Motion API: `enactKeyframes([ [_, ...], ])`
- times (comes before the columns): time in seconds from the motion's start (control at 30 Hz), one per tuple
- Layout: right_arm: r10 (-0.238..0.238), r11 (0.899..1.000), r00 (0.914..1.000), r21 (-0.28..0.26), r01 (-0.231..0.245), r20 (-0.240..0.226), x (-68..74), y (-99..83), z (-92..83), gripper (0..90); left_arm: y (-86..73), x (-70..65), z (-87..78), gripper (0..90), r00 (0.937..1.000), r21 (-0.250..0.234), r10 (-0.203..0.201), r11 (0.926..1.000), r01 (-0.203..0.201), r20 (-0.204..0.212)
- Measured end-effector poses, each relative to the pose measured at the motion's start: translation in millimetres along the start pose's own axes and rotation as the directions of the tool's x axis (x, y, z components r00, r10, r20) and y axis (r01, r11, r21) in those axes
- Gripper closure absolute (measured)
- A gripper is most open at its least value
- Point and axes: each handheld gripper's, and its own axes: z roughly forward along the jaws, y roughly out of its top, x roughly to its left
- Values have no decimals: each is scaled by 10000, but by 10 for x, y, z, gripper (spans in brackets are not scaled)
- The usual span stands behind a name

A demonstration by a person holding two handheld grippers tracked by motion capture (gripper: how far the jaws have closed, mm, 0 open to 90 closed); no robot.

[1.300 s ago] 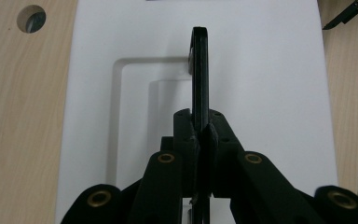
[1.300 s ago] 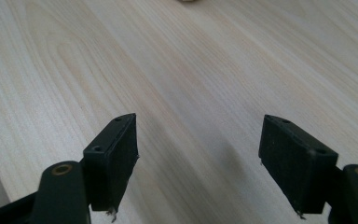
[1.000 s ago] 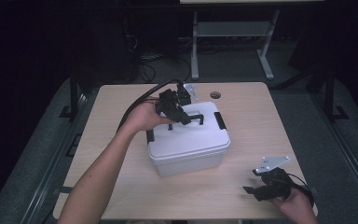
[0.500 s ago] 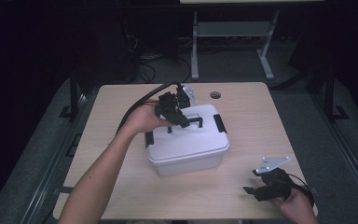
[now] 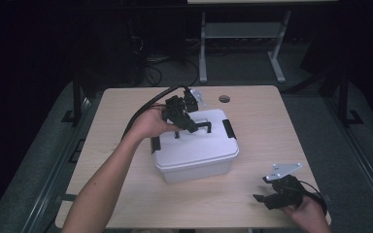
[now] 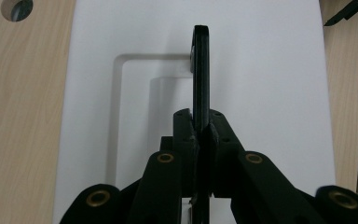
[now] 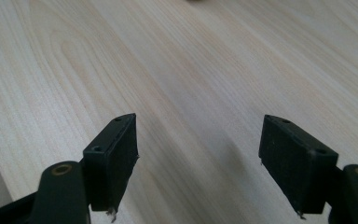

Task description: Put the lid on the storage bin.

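Left hand-held gripper [image 5: 190, 127], carried in the person's left hand [image 5: 151, 124] with its black cable [image 5: 145, 108] trailing toward the far edge of the tabletop [image 5: 126, 194], is clenched on the black plastic carry handle [image 5: 201, 127] of the white rectangular plastic storage box [image 5: 196, 162]. In the left gripper view the two black jaws meet tightly on either side of the raised handle [image 6: 201, 70], which stands upright out of its recessed slot in the white lid [image 6: 261, 93]. The box sits near the middle of the tabletop, slightly toward the far edge, turned at a small angle to the edges, with a black latch on its left end [image 5: 155, 144] and another on its right end [image 5: 229, 129]. A round cable hole [image 5: 224, 99] lies in the tabletop beyond the box, close to the far edge. Farther right, near the near right corner of the tabletop, the right hand-held gripper [image 5: 262, 197] rests low over the bare light wood in the person's right hand [image 5: 306, 211], a grey three-cornered plate [image 5: 282, 171] on top of it. In the right gripper view its jaws stand well apart, released, with nothing but the wood grain [image 7: 196, 93] between the pads [image 7: 116, 149], well apart from the box.
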Motion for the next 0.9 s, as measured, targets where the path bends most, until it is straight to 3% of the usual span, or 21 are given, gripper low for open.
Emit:
enactKeyframes([
  [0.1, -21, 10000, 10000, 4, 21, 0, 0, 0, 2, 273, -15, -10, 1, 829, 10000, -18, -24, 10000, 24, 54],
  [0.2, -35, 10000, 10000, 23, 36, -12, 2, 2, 10, 273, -29, -21, 16, 760, 9998, 92, -99, 9999, 97, 194],
  [0.5, -29, 10000, 10000, 85, 29, 3, 7, 17, 20, 273, -69, -70, -21, 602, 9980, -192, -173, 9996, 185, 602],
  [0.9, -21, 9999, 10000, 101, 20, 46, 12, 36, 23, 273, -167, -94, -135, 539, 9979, -424, -440, 9980, 460, 482],
])
